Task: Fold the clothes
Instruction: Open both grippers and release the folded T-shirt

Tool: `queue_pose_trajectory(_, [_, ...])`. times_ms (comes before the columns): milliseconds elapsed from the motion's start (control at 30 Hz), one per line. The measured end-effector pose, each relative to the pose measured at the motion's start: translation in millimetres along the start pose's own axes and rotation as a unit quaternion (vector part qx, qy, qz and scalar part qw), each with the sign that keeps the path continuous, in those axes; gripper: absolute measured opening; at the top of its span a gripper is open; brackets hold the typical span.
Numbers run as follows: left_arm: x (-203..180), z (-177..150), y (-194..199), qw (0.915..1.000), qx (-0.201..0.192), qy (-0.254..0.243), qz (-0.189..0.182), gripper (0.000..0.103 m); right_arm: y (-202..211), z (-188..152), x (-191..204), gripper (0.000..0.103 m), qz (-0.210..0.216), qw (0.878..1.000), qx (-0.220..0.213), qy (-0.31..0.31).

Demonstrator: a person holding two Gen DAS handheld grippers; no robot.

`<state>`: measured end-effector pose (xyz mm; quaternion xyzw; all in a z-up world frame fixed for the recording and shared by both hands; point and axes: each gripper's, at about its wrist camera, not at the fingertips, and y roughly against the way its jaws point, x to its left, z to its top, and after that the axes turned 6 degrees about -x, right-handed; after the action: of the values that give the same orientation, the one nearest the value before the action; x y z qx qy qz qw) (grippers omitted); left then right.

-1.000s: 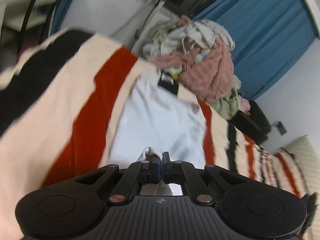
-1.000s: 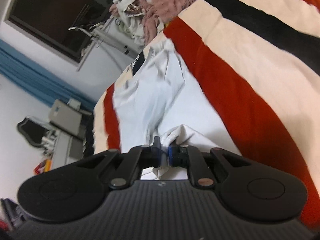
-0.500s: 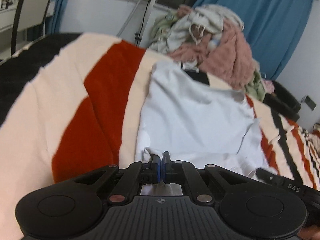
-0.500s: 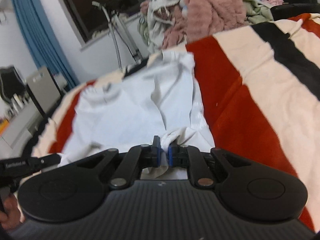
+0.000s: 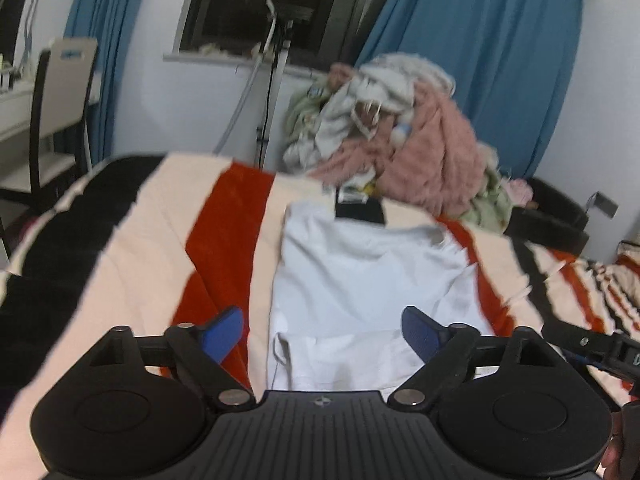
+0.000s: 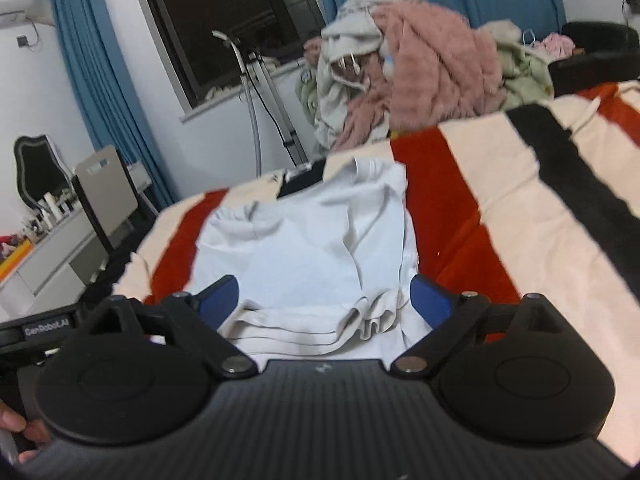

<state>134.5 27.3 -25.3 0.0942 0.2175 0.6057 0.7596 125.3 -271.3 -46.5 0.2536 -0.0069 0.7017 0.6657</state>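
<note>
Left wrist view: nearest, the left gripper (image 5: pixel 322 334) hovers with its jaws wide apart and nothing between them, over the near edge of a white shirt (image 5: pixel 360 280). The right gripper (image 6: pixel 324 300) is likewise spread and empty above the same edge, where the cloth lies in doubled, bunched layers. The shirt lies flattened on the striped blanket (image 5: pixel 140 248), roughly a narrow rectangle; one sleeve looks tucked across the body, and the near hem seems turned up over it, though blur hides the exact layering. Just beyond its far edge lies a small black item (image 5: pixel 360 210), which I cannot identify. Farther back, a pile of clothes (image 5: pixel 400 132) is heaped at the bed's far end, with blue curtains (image 5: pixel 480 60) behind.

My judgement: this shirt is partly folded, at least one fold in, with the bundle still long and rumpled at the near edge, so some tidying or a further fold looks left. The heap suggests many garments remain.
</note>
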Motion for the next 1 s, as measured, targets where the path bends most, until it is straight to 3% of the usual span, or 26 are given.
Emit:
queue_pose_trajectory(100, [-8.3, -0.3, 39.9, 0.9992, -0.026, -0.022, -0.022, 0.091, 29.7, 4.8, 11.1, 0.094, -0.001, 1.0, -0.017, 0.015])
queue_pose_trajectory(200, [-15.0, -8.4, 75.5, 0.9978, -0.041, -0.051, -0.008, 0.092, 58.3, 4.1, 23.5, 0.094, -0.003, 0.999, -0.033, 0.037])
queue_pose_trajectory(500, [-18.2, -36.2, 152.7, 0.9961, -0.06, -0.064, -0.011, 0.092, 122.0, -21.3, 61.9, 0.094, -0.013, 0.99, -0.064, 0.123])
queue_pose_trajectory(600, [-17.7, -41.8, 163.7, 0.9959, -0.062, -0.063, -0.022, 0.092, 129.0, -26.7, 65.6, 0.094, -0.018, 0.99, -0.065, 0.127])
queue_pose_trajectory(667, [-15.5, -42.8, 164.7, 0.9964, -0.049, -0.045, -0.052, 0.092, 133.6, -30.3, 68.1, 0.094, -0.021, 0.989, -0.066, 0.129])
queue_pose_trajectory(900, [-15.2, -47.2, 156.6, 0.9976, -0.034, -0.032, -0.051, 0.091, 142.2, -39.5, 71.7, 0.094, -0.033, 0.989, -0.062, 0.127])
queue_pose_trajectory(1000, [-6.7, -52.8, 144.8, 0.9976, -0.009, 0.006, -0.069, 0.091, 137.3, -39.7, 67.2, 0.094, -0.035, 0.992, -0.052, 0.114])
